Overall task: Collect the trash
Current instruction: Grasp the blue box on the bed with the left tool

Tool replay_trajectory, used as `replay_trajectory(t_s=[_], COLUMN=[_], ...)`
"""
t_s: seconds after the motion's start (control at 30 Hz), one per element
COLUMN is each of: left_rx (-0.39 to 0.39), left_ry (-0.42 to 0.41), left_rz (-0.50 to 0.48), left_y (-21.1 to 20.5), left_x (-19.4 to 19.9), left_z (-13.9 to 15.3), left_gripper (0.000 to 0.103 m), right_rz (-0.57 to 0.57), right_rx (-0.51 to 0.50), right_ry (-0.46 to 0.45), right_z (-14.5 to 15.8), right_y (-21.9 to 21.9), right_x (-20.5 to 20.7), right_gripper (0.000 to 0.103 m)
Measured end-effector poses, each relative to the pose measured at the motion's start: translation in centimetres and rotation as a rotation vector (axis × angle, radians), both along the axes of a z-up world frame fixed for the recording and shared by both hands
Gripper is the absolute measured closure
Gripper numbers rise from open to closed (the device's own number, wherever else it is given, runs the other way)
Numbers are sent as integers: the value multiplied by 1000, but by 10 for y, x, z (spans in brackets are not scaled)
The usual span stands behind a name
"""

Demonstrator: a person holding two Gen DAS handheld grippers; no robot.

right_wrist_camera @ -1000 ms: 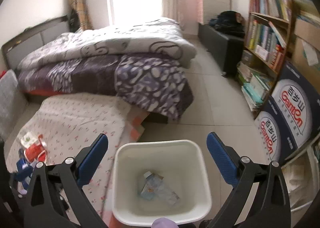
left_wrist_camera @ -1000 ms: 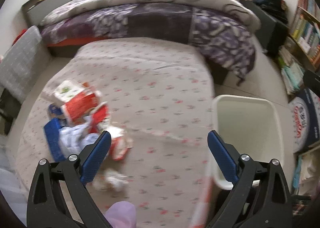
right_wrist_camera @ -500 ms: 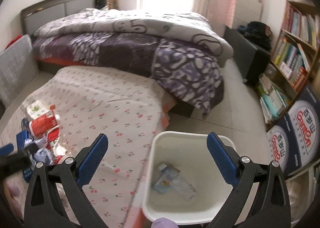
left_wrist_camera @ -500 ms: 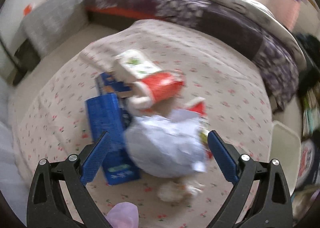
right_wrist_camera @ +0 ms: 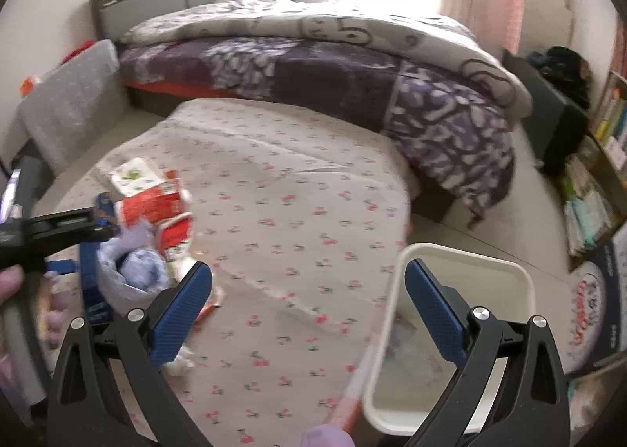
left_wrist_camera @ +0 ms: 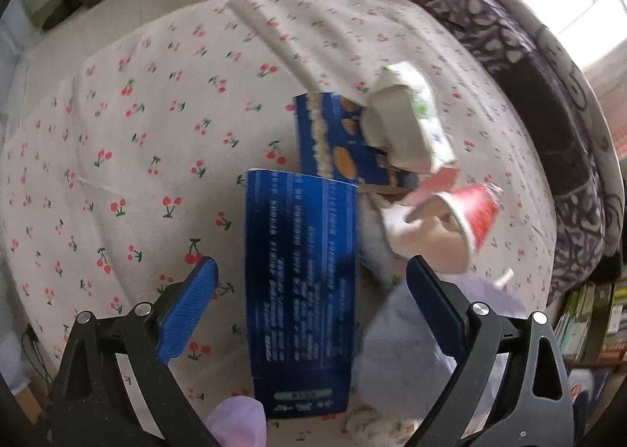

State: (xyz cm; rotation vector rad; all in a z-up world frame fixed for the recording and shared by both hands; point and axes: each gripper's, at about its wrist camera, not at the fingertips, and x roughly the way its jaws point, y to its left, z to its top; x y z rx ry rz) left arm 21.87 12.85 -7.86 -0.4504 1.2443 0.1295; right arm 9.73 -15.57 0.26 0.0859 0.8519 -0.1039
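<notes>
A heap of trash lies on a cherry-print cloth (left_wrist_camera: 156, 102). In the left wrist view my left gripper (left_wrist_camera: 309, 302) is open, its jaws either side of a flat dark blue box (left_wrist_camera: 299, 282). Behind it lie a second blue carton (left_wrist_camera: 333, 137), a white and green carton (left_wrist_camera: 407, 122), a red cup (left_wrist_camera: 466, 219) and a pale blue plastic bag (left_wrist_camera: 411, 345). In the right wrist view my right gripper (right_wrist_camera: 309, 298) is open and empty, between the trash heap (right_wrist_camera: 149, 212) and a white bin (right_wrist_camera: 462, 263) on the right. The left gripper shows there at the left edge (right_wrist_camera: 94, 251).
A bed with a purple patterned quilt (right_wrist_camera: 352, 67) stands behind the cloth. A grey cushion (right_wrist_camera: 70, 110) leans at the left. Bookshelves (right_wrist_camera: 603, 125) and a printed box (right_wrist_camera: 599, 302) stand on the right. Crumpled white paper (right_wrist_camera: 180, 361) lies near the front.
My left gripper has swung left from the bin side and come down close over the trash heap. My right gripper has turned left, so the bin has slid to the right of its view.
</notes>
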Motion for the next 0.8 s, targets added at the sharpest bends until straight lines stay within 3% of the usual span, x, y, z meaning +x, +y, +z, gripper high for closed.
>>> replay_trajectory(t_s=[0.07, 0.13, 0.33, 0.43, 0.47, 0.53, 0.8], left_rx=[-102, -155, -49, -21, -12, -45, -47], left_ry=[3, 2, 84, 92, 71, 58, -30], left_rz=[49, 53, -4, -10, -17, -47, -80], left_y=[12, 18, 9, 10, 10, 11, 28], left_x=[0, 1, 5, 5, 4, 3, -18], left_z=[-2, 0, -18, -27, -24, -21, 8], left_gripper=[11, 11, 14, 27, 39, 53, 53], right_rz=[22, 37, 134, 218, 246, 311, 536], right_rx=[-5, 2, 37, 28, 26, 29, -33], right_ry=[-9, -17, -11, -9, -7, -4, 5], right_z=[1, 3, 0, -2, -3, -5, -20], right_y=[6, 8, 24, 38, 43, 55, 107], right_x=[0, -1, 1, 0, 0, 0, 8], right_gripper=[7, 7, 7, 7, 7, 7, 7])
